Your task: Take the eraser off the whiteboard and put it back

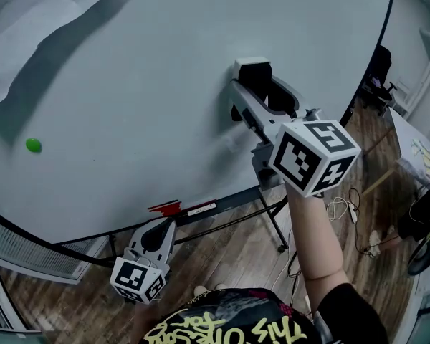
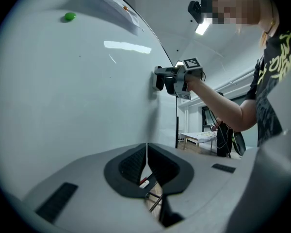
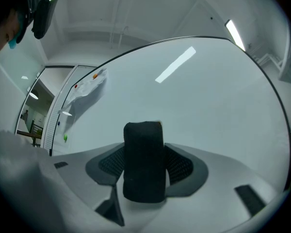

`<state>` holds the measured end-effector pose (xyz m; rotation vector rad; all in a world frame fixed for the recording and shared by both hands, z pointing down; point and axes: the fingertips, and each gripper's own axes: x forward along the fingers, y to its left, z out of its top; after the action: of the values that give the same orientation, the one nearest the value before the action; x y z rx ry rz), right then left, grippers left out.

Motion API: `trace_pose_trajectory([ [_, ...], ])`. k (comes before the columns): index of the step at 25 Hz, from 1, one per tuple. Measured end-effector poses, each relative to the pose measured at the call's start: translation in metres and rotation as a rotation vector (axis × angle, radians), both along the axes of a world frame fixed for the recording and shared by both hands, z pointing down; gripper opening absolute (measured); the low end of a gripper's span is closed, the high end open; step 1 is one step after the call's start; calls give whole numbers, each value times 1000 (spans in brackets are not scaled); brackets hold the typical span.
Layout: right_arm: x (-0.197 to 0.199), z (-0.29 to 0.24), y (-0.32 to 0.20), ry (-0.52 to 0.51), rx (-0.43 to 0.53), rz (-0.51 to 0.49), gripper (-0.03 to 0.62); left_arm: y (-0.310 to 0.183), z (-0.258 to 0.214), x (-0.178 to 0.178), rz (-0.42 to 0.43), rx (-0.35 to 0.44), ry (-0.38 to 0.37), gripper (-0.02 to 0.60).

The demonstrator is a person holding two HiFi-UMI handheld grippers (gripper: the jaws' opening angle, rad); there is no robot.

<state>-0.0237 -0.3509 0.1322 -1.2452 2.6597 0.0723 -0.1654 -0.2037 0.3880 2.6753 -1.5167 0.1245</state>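
My right claw (image 1: 264, 95) clamps the black eraser (image 3: 143, 161) between its pads, the eraser's far face against the whiteboard (image 1: 143, 84). At seven o'clock from it, by the board's lower edge, my left claw (image 1: 156, 236) is pinched together, empty. A green magnet (image 1: 33, 145) sits at nine o'clock.

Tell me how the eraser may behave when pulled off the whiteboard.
The eraser looks felt-covered, so the right tool probably grips it without slipping. It seems compact, likely light and stiff. Against the upright whiteboard it may be magnetic and resist slightly.
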Motion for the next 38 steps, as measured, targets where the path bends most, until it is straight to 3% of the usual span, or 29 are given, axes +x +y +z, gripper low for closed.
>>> trace_pose_trajectory([
  [22, 0, -2, 1, -80, -20, -6, 251, 0, -1, -2, -2, 7, -10, 15],
  [38, 18, 4, 36, -145, 7, -36, 259, 4, -1, -3, 4, 12, -22, 15],
])
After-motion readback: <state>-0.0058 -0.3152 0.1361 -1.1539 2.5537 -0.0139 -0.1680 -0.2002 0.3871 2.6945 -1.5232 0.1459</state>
